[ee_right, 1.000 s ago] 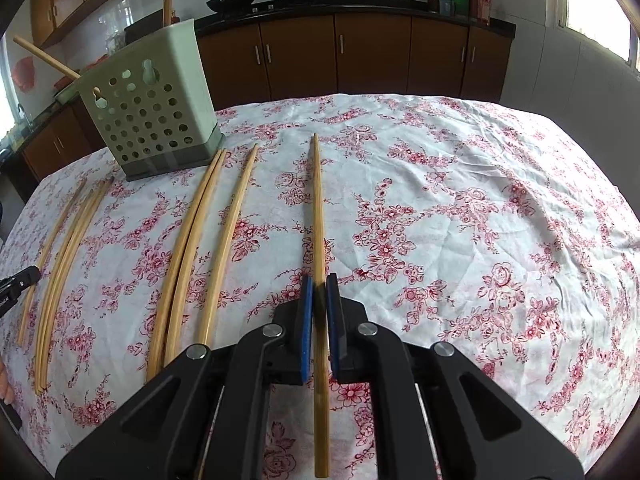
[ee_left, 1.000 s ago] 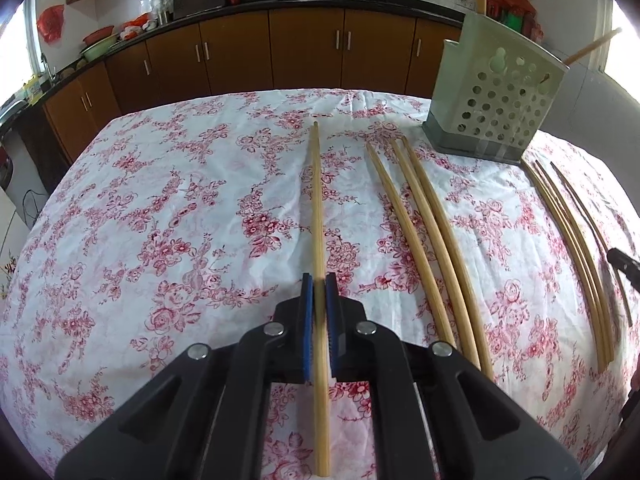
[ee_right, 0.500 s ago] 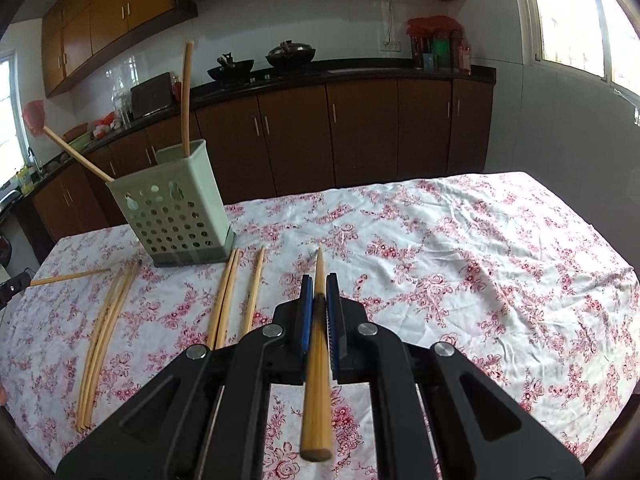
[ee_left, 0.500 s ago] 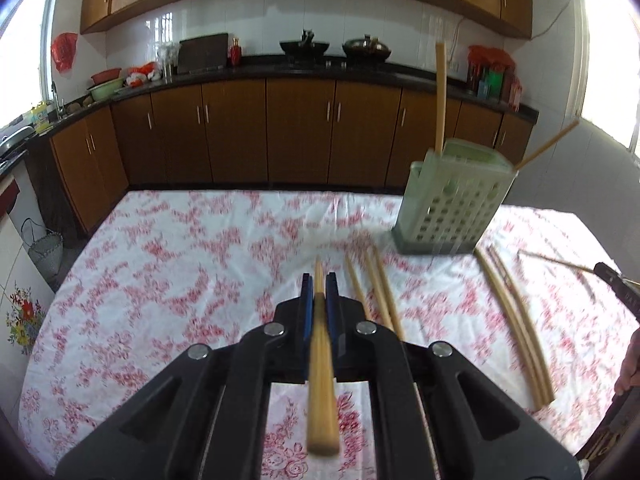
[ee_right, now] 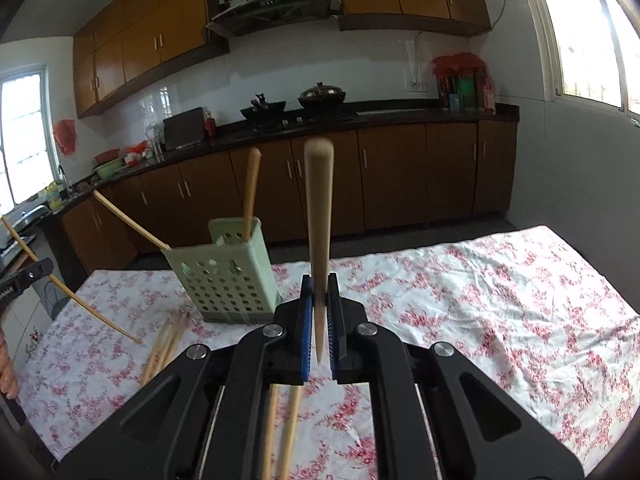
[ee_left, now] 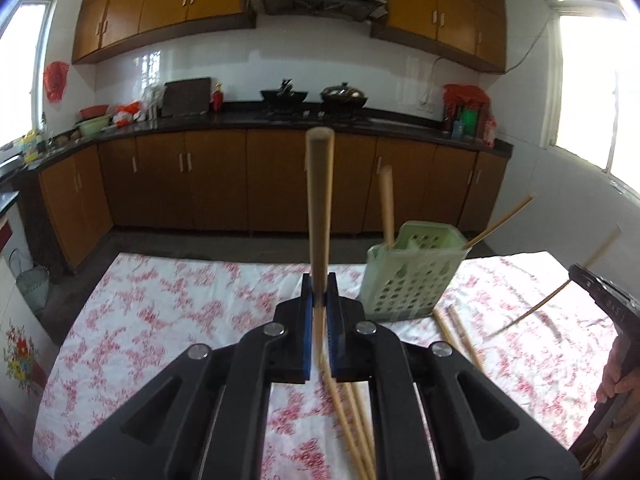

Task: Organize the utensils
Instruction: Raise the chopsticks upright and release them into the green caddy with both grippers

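My left gripper [ee_left: 319, 292] is shut on a bamboo chopstick [ee_left: 320, 208], held tilted up above the table. My right gripper [ee_right: 319, 292] is shut on another chopstick [ee_right: 319, 216], also raised with its thick end up. The pale green perforated holder [ee_left: 412, 276] stands on the table right of the left gripper; in the right wrist view the holder [ee_right: 224, 276] is to the left. Two chopsticks stand in it. The right gripper [ee_left: 600, 300] with its chopstick shows at the left view's right edge.
Loose chopsticks [ee_left: 352, 420] lie on the floral tablecloth [ee_left: 168, 312] below the left gripper, and more [ee_right: 168, 344] lie left of the right gripper. Brown kitchen cabinets [ee_left: 240, 184] and a counter with pots stand behind the table.
Both grippers have lifted their chopsticks off the table and tipped them from flat to steeply upward. The views have risen from the cloth to the kitchen wall.
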A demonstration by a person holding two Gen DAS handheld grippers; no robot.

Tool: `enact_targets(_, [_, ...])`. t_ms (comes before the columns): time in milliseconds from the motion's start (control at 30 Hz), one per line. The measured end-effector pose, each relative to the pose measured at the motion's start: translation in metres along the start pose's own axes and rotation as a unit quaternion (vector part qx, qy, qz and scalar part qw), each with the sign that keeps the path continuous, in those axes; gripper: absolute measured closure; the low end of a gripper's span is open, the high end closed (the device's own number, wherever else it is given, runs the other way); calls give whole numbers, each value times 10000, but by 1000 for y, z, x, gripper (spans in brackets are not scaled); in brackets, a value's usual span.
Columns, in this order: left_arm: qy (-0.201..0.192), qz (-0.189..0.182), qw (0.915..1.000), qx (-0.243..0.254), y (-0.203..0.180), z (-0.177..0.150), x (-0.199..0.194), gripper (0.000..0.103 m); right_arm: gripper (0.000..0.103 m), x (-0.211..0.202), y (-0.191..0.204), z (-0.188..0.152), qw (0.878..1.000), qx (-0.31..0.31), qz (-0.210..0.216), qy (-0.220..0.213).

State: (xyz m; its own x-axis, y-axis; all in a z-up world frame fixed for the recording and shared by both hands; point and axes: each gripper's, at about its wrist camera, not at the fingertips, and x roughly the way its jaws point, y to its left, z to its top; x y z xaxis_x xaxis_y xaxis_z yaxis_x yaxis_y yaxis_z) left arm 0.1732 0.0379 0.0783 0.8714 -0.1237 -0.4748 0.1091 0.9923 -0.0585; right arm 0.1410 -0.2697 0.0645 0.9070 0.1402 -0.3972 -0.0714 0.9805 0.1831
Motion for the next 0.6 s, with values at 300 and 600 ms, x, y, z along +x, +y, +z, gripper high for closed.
enact_targets(300, [-867,-666,9940,80,-42,60,-32,95,95,-33,42,64,9903,-2,689,-1208])
enact_targets(600, [-1463,-778,9862,23,-68,105,-1,95,96,6,59,95,9752,230,614,-2111])
